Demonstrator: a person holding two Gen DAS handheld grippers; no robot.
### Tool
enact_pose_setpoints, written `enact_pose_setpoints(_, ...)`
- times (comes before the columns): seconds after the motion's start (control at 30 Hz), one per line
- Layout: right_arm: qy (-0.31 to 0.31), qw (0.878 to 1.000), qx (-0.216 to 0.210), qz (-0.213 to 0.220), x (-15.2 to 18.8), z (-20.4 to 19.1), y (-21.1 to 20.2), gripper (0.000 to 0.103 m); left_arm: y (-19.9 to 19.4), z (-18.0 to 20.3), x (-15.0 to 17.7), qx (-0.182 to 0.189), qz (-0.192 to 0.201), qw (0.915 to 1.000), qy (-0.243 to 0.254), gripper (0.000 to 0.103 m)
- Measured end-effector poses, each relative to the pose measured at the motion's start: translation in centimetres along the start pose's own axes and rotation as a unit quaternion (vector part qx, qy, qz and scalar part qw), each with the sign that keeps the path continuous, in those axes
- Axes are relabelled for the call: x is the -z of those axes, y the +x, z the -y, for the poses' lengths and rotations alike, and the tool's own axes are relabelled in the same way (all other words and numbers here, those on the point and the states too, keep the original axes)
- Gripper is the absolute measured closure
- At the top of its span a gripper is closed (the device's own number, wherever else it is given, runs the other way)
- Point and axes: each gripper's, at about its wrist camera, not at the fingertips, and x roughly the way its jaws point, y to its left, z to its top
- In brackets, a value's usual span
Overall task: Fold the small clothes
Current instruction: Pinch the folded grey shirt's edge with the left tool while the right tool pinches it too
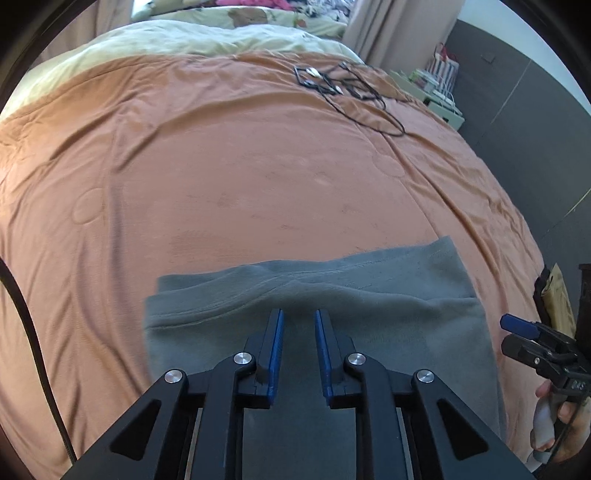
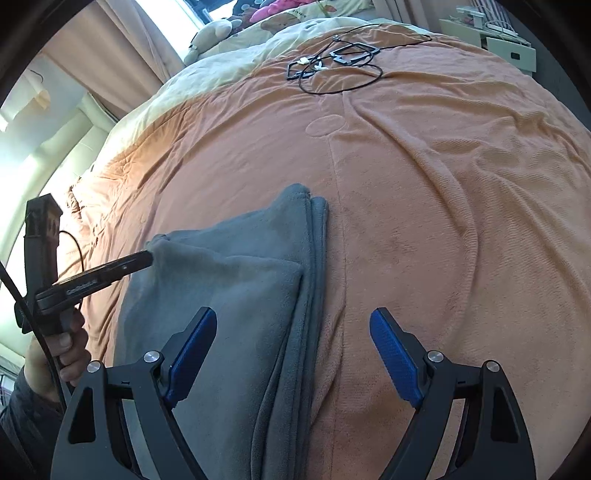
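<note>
A grey fleece garment (image 1: 369, 314) lies folded in layers on the orange bedspread (image 1: 240, 177). My left gripper (image 1: 299, 317) is over it with its blue pads narrowly apart. In the right wrist view the left gripper's tip (image 2: 146, 258) pinches a raised corner of the grey garment (image 2: 240, 295). My right gripper (image 2: 293, 325) is wide open and empty, above the garment's stacked right edge. It also shows at the right edge of the left wrist view (image 1: 517, 328).
Black cables and small frames (image 1: 347, 88) lie at the far end of the orange bedspread (image 2: 443, 184). A cream quilt and plush toys (image 2: 221, 29) lie beyond. A bedside cabinet (image 1: 443, 107) stands to the right, with curtains behind.
</note>
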Motion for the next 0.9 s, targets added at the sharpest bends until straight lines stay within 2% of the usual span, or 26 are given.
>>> enact_pose_setpoints(0.07,-0.007,1.000,0.003,-0.005,0.0,-0.3,0.4,0.021,1.3,0.1,-0.1,-0.003,-0.011,0.9999,-0.003,0.088)
enact_pose_setpoints(0.13,-0.011,1.000,0.015,-0.015,-0.3,-0.6,1.2,0.033,2.4,0.0,-0.2,-0.009,-0.016,0.9998,-0.008,0.090)
enact_pose_setpoints(0.2,-0.011,0.999,0.029,-0.027,-0.9,-0.3,2.4,0.053,3.3,0.0,-0.5,-0.011,-0.014,0.9998,-0.011,0.091)
enact_pose_setpoints(0.27,0.000,0.999,0.037,-0.028,-1.4,0.4,3.0,0.058,3.4,0.1,-0.7,-0.016,-0.009,0.9998,-0.010,0.091)
enact_pose_setpoints(0.47,0.033,0.999,0.023,-0.012,-1.8,0.6,3.2,0.060,3.5,-0.1,-2.1,-0.011,-0.019,0.9994,-0.027,0.091)
enact_pose_setpoints(0.6,0.042,0.999,-0.031,-0.013,-1.0,0.9,2.6,0.060,1.3,-0.1,-1.8,0.019,-0.013,0.9996,-0.019,0.089)
enact_pose_setpoints(0.7,0.042,0.998,-0.047,-0.023,-0.7,1.4,2.8,0.060,-0.4,-1.1,-1.1,0.016,-0.006,0.9995,-0.028,0.073)
enact_pose_setpoints(0.77,0.044,0.997,-0.056,-0.026,-0.6,1.6,3.1,0.060,-1.3,-2.0,-0.8,0.009,0.003,0.9992,-0.038,0.056)
enact_pose_setpoints(0.9,0.055,0.996,-0.065,-0.033,-0.8,2.6,3.6,0.059,-2.8,-4.5,0.1,0.006,0.008,0.9976,-0.068,0.054)
